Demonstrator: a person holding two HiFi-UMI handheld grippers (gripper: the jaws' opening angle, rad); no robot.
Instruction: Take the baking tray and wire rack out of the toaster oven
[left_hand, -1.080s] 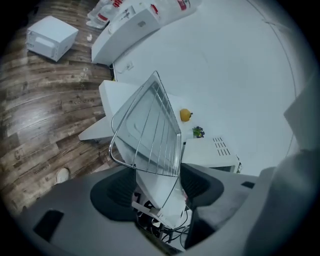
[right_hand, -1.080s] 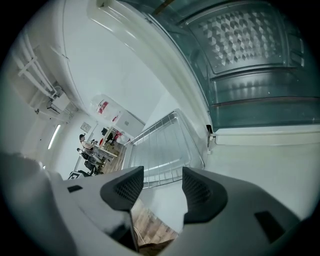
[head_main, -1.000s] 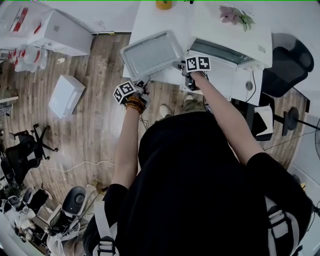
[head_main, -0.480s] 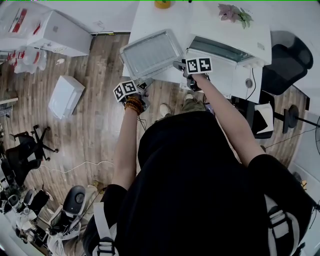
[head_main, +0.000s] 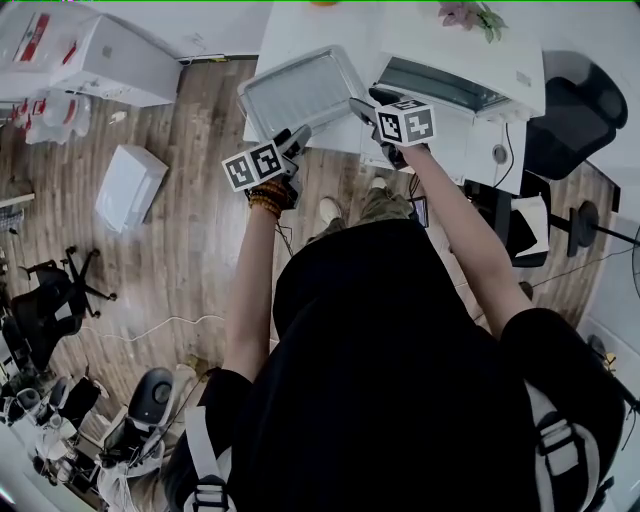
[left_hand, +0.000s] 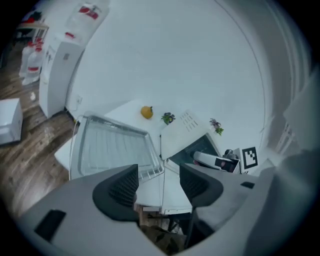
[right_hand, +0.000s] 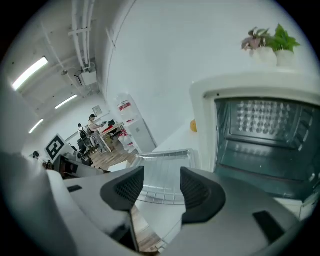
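The silver baking tray (head_main: 300, 95) lies on the white table (head_main: 296, 32), left of the toaster oven (head_main: 460, 75), with the wire rack (left_hand: 148, 171) resting in it. The oven's door hangs down and its cavity (right_hand: 265, 135) shows no tray or rack inside. My left gripper (head_main: 297, 137) hovers open over the table's near edge, just short of the tray (left_hand: 112, 147). My right gripper (head_main: 362, 108) is open too, raised between the tray's right corner (right_hand: 162, 172) and the oven. Neither gripper holds anything.
An orange fruit (left_hand: 146, 112) and a small plant (left_hand: 167, 118) sit at the table's far side; another plant (right_hand: 265, 42) stands on the oven. On the wooden floor to the left are a white box (head_main: 128, 188) and a cabinet (head_main: 110, 60). A black chair (head_main: 570, 120) is at the right.
Both grippers have lifted off the tray's near edge and drawn back a little. The tray with the rack stays where it lay on the table.
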